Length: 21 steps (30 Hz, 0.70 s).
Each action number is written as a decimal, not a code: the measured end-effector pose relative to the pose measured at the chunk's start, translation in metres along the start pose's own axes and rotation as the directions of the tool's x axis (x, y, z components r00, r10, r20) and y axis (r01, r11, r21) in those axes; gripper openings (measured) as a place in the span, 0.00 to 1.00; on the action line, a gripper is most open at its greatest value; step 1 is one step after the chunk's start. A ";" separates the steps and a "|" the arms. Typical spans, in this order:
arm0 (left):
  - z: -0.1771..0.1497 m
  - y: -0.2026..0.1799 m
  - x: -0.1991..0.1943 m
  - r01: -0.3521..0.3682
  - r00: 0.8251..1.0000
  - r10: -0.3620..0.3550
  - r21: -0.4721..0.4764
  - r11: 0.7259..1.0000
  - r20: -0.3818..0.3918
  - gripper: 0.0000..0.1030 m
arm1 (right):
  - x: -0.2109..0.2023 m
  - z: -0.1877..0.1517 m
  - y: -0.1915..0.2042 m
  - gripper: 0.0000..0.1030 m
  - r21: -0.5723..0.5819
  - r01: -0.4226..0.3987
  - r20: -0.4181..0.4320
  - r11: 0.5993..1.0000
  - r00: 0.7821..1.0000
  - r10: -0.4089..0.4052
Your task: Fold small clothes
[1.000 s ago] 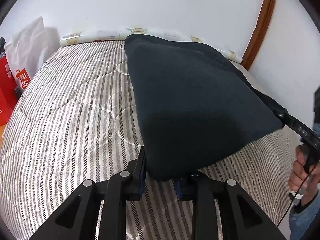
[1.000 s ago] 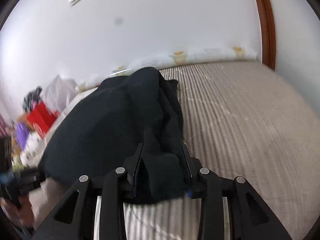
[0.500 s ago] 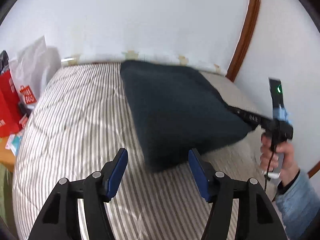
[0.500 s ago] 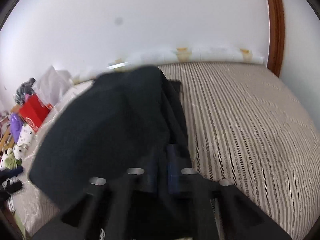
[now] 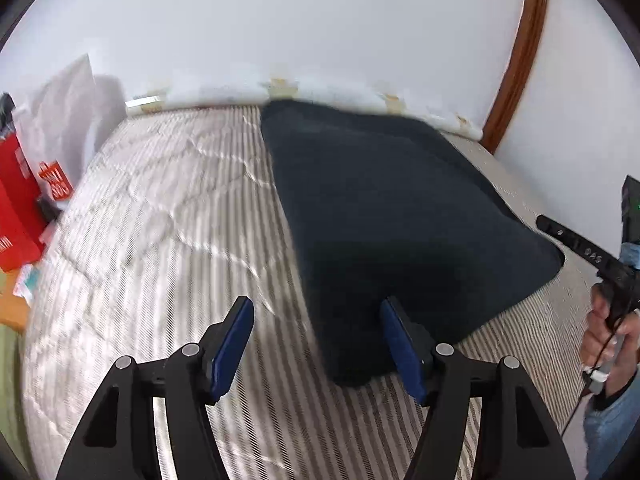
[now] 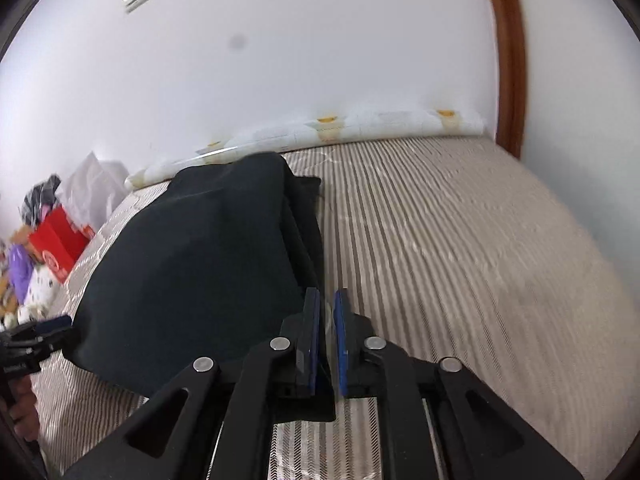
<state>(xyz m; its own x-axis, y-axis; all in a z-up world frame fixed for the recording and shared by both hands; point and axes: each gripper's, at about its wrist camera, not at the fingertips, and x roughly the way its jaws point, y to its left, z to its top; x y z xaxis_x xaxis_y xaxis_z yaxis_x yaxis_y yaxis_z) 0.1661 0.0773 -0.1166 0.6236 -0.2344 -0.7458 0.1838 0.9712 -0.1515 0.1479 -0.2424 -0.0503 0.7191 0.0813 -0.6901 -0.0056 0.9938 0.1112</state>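
Observation:
A dark navy garment (image 5: pixel 392 216) lies folded on the striped bed cover (image 5: pixel 168 216). My left gripper (image 5: pixel 318 340) is open and empty, its right pad beside the garment's near corner. In the right wrist view the garment (image 6: pixel 200 264) lies left of my right gripper (image 6: pixel 327 320), whose blue pads stand nearly closed with a thin gap and no cloth between them. The right gripper also shows in the left wrist view (image 5: pixel 576 240), held by a hand at the garment's right corner.
A white wall and a patterned pillow roll (image 5: pixel 280 92) bound the bed's far edge. A wooden door frame (image 5: pixel 516 60) stands at the right. A red box (image 5: pixel 16 200) and white bag (image 5: pixel 68 120) sit off the bed's left side.
Both grippers have let go of the garment, which has dropped flat onto the bed. The left gripper opened wide and drew back; the right gripper closed nearly shut beside the cloth.

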 end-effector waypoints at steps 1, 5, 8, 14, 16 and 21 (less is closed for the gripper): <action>0.006 0.001 -0.002 -0.010 1.000 0.010 0.000 1.000 0.014 0.62 | 0.000 0.006 0.002 0.22 -0.012 -0.013 -0.002 1.000 1.000 0.013; 0.022 0.004 -0.002 0.027 0.999 -0.026 -0.027 0.999 0.025 0.62 | 0.022 0.022 0.008 0.40 -0.001 -0.074 -0.029 0.997 0.997 0.074; 0.028 0.004 0.009 0.045 0.999 -0.045 -0.029 0.999 0.009 0.64 | 0.059 0.022 0.008 0.35 0.039 -0.089 -0.116 0.995 0.989 0.093; 0.026 0.005 0.027 0.053 0.998 -0.054 -0.027 0.998 -0.036 0.65 | 0.051 0.018 -0.016 0.02 0.112 -0.160 0.001 0.981 0.987 0.161; 0.028 0.007 0.026 0.064 0.997 -0.065 -0.026 0.998 -0.034 0.65 | 0.051 0.017 -0.014 0.02 0.085 -0.118 -0.015 0.989 0.993 0.120; 0.038 0.009 0.026 0.042 0.999 -0.042 -0.005 0.999 -0.023 0.65 | 0.043 0.033 0.005 0.05 -0.024 -0.001 -0.057 1.000 0.998 0.000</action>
<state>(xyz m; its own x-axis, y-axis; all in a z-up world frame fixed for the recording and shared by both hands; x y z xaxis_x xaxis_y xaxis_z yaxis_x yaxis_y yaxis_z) 0.2129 0.0777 -0.1131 0.5978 -0.2741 -0.7534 0.2062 0.9607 -0.1859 0.2021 -0.2359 -0.0559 0.6783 0.0854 -0.7298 -0.0231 0.9952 0.0949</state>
